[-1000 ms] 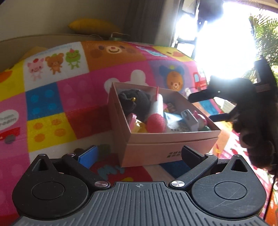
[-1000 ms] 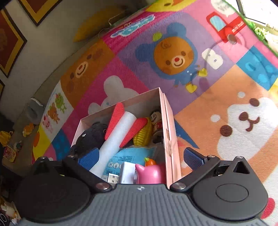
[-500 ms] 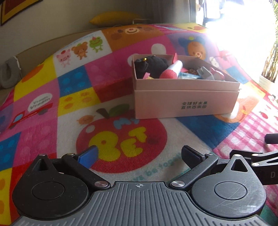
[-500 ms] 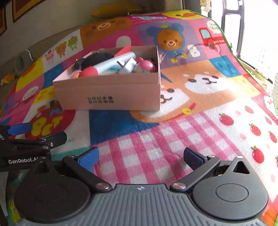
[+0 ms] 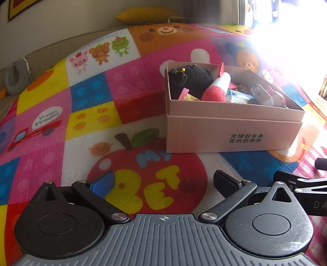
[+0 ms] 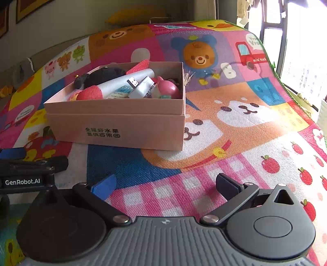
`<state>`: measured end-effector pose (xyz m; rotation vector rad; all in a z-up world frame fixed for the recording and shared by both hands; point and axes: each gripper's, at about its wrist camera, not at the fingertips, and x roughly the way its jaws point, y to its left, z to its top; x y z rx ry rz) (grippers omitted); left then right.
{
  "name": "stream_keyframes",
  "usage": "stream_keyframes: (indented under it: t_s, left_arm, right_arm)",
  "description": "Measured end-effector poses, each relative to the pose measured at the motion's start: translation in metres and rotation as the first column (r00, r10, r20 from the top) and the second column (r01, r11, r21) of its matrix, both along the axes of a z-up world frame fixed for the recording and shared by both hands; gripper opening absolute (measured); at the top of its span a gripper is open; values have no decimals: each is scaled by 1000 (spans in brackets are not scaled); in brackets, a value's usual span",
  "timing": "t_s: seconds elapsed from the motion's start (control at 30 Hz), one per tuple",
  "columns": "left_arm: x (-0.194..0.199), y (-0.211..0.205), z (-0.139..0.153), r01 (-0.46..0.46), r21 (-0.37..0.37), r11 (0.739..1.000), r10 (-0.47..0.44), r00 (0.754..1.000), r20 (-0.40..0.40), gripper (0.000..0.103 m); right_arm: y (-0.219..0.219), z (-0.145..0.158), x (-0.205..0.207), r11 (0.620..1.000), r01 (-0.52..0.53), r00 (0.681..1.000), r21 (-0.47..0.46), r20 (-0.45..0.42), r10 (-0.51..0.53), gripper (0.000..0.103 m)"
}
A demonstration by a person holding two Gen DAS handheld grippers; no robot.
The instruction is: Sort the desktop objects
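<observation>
A pink cardboard box (image 5: 204,133) stands on the colourful play mat; it also shows in the right wrist view (image 6: 143,131). It holds a black plush toy (image 5: 192,77), a white foam rocket with a red tip (image 5: 216,90), a white USB adapter (image 6: 141,86), a pink toy (image 6: 167,88) and other small items. My left gripper (image 5: 163,180) is open and empty, low over the mat, well short of the box. My right gripper (image 6: 165,183) is open and empty, to the right of the left one, also short of the box.
The play mat (image 6: 245,122) covers the whole surface. A yellow cushion (image 5: 147,14) and a grey neck pillow (image 5: 14,77) lie beyond its far edge. A bright window (image 6: 296,41) is at the right. Each gripper shows at the other view's edge.
Both grippers have pulled back from above the box and dropped low over the mat, side by side. In the last half second they moved only slightly closer to the box. Both stay open.
</observation>
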<state>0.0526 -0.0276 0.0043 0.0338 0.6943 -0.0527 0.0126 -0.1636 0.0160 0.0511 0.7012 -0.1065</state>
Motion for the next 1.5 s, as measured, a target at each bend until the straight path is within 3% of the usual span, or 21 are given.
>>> stream_keyframes:
  t_s: [1.5]
  left_arm:
    - [0,0,0,1,-4,1000,-1,1000,-1,103]
  right_arm:
    - [1,-1,0,1000,4,1000,-5,6,-4,103]
